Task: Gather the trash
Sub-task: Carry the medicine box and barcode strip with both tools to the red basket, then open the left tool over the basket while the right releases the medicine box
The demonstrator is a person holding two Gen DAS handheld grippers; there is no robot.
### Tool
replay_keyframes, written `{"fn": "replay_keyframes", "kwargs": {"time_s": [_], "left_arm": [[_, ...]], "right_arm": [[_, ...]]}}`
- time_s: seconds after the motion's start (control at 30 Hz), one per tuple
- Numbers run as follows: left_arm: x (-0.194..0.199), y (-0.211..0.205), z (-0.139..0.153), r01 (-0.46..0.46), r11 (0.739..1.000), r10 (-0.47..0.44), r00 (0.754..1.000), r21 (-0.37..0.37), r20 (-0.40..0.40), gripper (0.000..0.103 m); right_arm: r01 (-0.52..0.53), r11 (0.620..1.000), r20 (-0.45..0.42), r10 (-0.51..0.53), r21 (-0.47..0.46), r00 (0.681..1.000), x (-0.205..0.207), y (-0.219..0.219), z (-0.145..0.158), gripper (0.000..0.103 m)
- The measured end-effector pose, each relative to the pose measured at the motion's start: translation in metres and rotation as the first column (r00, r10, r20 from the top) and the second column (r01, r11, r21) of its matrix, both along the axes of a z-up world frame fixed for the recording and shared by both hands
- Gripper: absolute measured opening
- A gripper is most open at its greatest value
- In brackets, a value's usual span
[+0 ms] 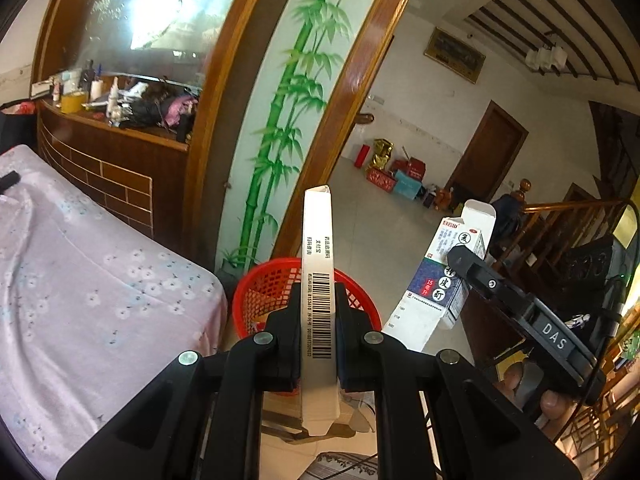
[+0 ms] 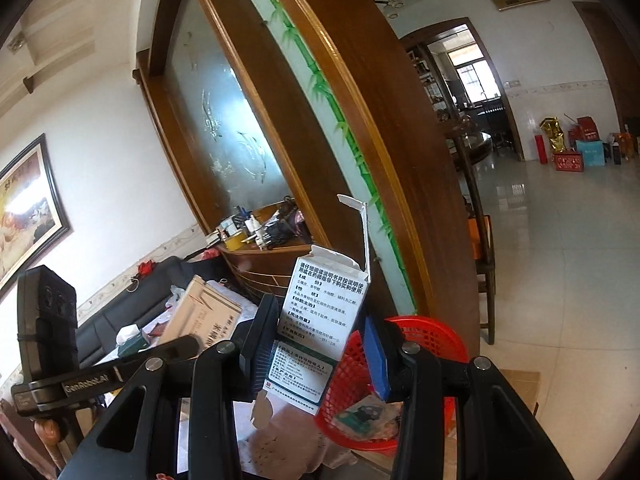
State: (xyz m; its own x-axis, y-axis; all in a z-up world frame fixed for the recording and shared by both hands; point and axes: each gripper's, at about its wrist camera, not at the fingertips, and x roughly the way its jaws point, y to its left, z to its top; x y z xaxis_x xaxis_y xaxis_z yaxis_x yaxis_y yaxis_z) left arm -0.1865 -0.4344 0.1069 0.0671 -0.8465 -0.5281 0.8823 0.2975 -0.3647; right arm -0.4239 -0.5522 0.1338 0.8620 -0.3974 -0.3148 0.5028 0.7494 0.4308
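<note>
My left gripper [image 1: 318, 304] is shut on a long white carton [image 1: 318, 280] with a barcode, held upright above the red mesh basket [image 1: 260, 296]. My right gripper [image 2: 316, 332] is shut on an open medicine box [image 2: 320, 320] with printed text, its top flap up, held beside the red basket [image 2: 428, 336]. The right gripper and its blue-and-white box [image 1: 444, 280] also show at the right of the left wrist view. The left gripper's carton [image 2: 200, 316] shows at the left of the right wrist view. A wrapper [image 2: 368, 416] lies in the basket.
A table with a pink flowered cloth [image 1: 80, 280] is at the left. A wooden partition with a bamboo panel [image 1: 288, 120] stands behind the basket. A cluttered wooden shelf [image 1: 120, 108] is beyond. A wooden chair [image 2: 480, 260] and tiled floor [image 2: 560, 260] are at the right.
</note>
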Motion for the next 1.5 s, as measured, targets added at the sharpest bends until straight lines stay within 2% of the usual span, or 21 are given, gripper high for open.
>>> {"fn": "replay_keyframes", "kwargs": {"time_s": [0.47,1.03,1.17,1.2,1.27,1.4,1.47,1.5], "left_arm": [[0.007,-0.042,-0.04,0.019,0.996,-0.015,0.999,0.092,-0.045,0.012],[0.02,-0.059,-0.054,0.038,0.994,-0.029,0.996,0.106,-0.088,0.012],[0.017,-0.07,-0.066,0.078,0.99,-0.066,0.993,0.12,-0.101,0.012],[0.019,-0.075,-0.073,0.098,0.987,-0.081,0.988,0.13,-0.128,0.012],[0.024,-0.082,-0.083,0.104,0.984,-0.081,0.985,0.145,-0.155,0.012],[0.03,-0.093,-0.097,0.112,0.978,-0.085,0.984,0.174,-0.157,0.012],[0.032,-0.099,-0.104,0.11,0.976,-0.083,0.986,0.187,-0.148,0.018],[0.033,-0.101,-0.107,0.106,0.975,-0.078,0.986,0.196,-0.146,0.032]], "right_arm": [[0.027,0.998,-0.018,-0.026,0.054,0.999,0.002,-0.027,-0.022,0.044],[0.049,0.996,-0.046,-0.046,0.069,0.998,0.007,-0.043,-0.028,0.044],[0.053,0.995,-0.068,-0.047,0.09,0.997,0.013,-0.049,-0.038,0.044],[0.05,0.994,-0.081,-0.042,0.098,0.996,0.016,-0.051,-0.043,0.044],[0.035,0.994,-0.119,-0.023,0.1,0.993,0.024,-0.054,-0.05,0.044],[0.033,0.994,-0.171,-0.014,0.107,0.985,0.033,-0.058,-0.062,0.044],[0.035,0.993,-0.175,-0.014,0.116,0.984,0.033,-0.061,-0.066,0.046],[0.038,0.991,-0.181,-0.015,0.126,0.983,0.034,-0.064,-0.068,0.047]]}}
